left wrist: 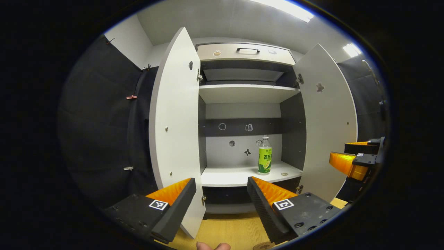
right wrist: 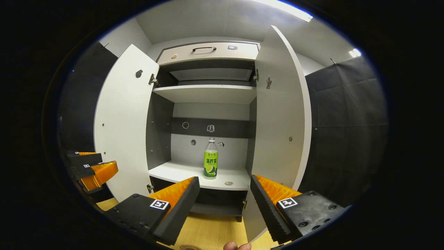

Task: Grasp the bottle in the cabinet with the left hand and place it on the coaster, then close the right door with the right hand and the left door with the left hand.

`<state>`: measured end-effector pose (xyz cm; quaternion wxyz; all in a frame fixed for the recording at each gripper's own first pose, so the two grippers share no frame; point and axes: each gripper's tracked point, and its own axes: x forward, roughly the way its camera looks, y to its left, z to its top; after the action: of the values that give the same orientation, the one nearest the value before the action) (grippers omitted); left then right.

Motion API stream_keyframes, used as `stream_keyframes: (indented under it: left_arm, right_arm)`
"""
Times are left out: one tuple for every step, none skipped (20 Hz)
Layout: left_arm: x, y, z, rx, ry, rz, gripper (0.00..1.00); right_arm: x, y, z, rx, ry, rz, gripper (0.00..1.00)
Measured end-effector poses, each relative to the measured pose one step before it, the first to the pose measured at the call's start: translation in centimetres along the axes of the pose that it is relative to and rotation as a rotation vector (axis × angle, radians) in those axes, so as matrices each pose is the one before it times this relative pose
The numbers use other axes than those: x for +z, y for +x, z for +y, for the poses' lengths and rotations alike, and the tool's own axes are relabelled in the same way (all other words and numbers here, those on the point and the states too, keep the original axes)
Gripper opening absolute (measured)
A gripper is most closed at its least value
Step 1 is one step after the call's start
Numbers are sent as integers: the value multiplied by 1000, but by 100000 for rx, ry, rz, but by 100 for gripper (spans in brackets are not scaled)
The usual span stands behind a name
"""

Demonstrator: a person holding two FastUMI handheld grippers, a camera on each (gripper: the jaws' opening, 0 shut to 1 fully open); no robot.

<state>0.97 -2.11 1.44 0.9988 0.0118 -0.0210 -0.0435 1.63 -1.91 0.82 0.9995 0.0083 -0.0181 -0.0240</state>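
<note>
The cabinet (left wrist: pixel 242 93) stands with both doors swung wide; the left door (left wrist: pixel 175 121) and the right door (left wrist: pixel 327 118) flank an open lower compartment; the bottle (left wrist: pixel 264 155), clear with a green label and a white cap, stands upright on the lower shelf (left wrist: pixel 229 175), toward the shelf's right end and near its front edge; a small round disc (left wrist: pixel 284 174) lies on the shelf just to the right of the bottle, apart from it; above, an upper shelf (left wrist: pixel 246 93) and a drawer (left wrist: pixel 244 52) with a dark handle sit at the top; in the left gripper view the left gripper (left wrist: pixel 222 199) hangs in front of the cabinet with its fingers spread wide, nothing between them, well short of the bottle; the right gripper (right wrist: pixel 225 199) in its own view is likewise spread and empty, facing the same compartment; a light wooden surface (left wrist: pixel 225 229) lies below the cabinet, and a fingertip (left wrist: pixel 212 246) shows at the bottom edge.
</note>
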Motion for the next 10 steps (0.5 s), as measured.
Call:
stream_keyframes:
  left_arm:
    - [-13, 128, -219, -417, 79, -1, 95]
    - [68, 115, -111, -204, -151, -33, 95]
    - [-87, 150, -153, -284, -217, 140, 95]
    - [10, 223, -133, -88, -147, 121, 95]
    - [-32, 265, -187, -166, -102, 15, 95]
    - [81, 323, -253, -259, -142, 1, 95]
    - [-48, 346, -352, -424, -114, -47, 95]
    - [96, 482, -416, -477, -108, -110, 94]
    - [21, 433, -498, -612, -125, -152, 94]
    - [164, 592, -573, -664, 49, -388, 94]
  right_arm:
    - [-25, 20, -78, -109, 155, 28, 97]
    - [-9, -85, -101, 44, 465, 244, 97]
    - [43, -142, -49, 256, 554, 140, 97]
    - [34, -138, -93, 206, 354, 63, 97]
    - [24, -255, -199, -286, 135, 9, 97]
    - [74, -290, -195, -187, 90, -193, 97]
    - [110, -363, -202, -125, -18, -158, 97]
    - [68, -358, -205, 46, -312, 20, 98]
    - [-36, -297, -262, -121, -588, 166, 98]
    - [-61, -363, -306, -141, -570, 329, 98]
